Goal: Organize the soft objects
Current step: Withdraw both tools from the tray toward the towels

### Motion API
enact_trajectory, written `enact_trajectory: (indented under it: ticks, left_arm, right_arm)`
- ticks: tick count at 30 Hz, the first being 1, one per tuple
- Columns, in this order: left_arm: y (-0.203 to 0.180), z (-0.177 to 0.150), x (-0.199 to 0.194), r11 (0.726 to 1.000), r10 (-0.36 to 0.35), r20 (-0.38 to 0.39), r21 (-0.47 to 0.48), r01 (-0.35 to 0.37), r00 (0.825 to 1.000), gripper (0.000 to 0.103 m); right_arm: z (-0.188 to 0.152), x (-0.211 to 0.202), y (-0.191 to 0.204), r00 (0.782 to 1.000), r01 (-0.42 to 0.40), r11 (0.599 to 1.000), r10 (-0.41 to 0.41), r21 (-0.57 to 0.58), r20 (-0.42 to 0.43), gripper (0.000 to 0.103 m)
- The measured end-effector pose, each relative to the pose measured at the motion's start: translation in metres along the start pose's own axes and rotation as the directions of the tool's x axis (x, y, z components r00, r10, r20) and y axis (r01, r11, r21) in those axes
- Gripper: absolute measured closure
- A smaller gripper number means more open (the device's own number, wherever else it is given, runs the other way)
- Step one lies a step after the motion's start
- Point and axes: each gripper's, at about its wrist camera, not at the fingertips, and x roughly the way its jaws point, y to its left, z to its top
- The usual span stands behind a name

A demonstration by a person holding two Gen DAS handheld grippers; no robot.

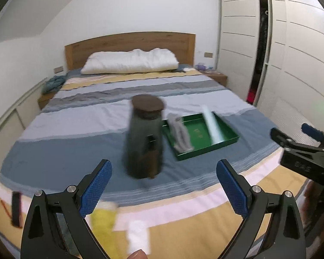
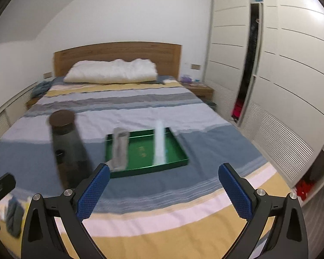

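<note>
A green tray (image 1: 224, 143) (image 2: 179, 161) lies on the striped bed. A grey sock (image 1: 180, 132) (image 2: 119, 149) lies along its left side and a white roll (image 1: 211, 125) (image 2: 159, 144) along its right side. A yellow soft item (image 1: 103, 222) and a white soft item (image 1: 138, 235) lie on the near edge of the bed, below my left gripper (image 1: 164, 185), which is open and empty. My right gripper (image 2: 164, 187) is open and empty, in front of the tray; it also shows in the left wrist view (image 1: 291, 136).
A tall dark bottle with a brown lid (image 1: 144, 138) (image 2: 68, 149) stands left of the tray. A black phone (image 1: 16, 208) lies at the near left. A white pillow (image 1: 129, 61) rests at the headboard. White wardrobes (image 2: 280, 75) line the right wall.
</note>
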Motion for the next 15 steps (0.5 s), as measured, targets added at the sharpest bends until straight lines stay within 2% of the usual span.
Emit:
enact_trajectory:
  ticks: [8,15]
  left_arm:
    - [0.072,-0.041,-0.017,0.994,0.103,-0.027,-0.040,-0.104,0.994,0.008]
    - [0.132,-0.088,-0.024,0.984,0.139,-0.090,-0.100,-0.148,0.986,0.008]
  right_arm:
    - [-0.024,-0.048,0.061,0.992,-0.122,0.991,0.122,-0.046,-0.019,0.000]
    - [-0.034,-0.055,0.096,0.983,-0.179,0.983,0.176,-0.047,-0.058,0.000]
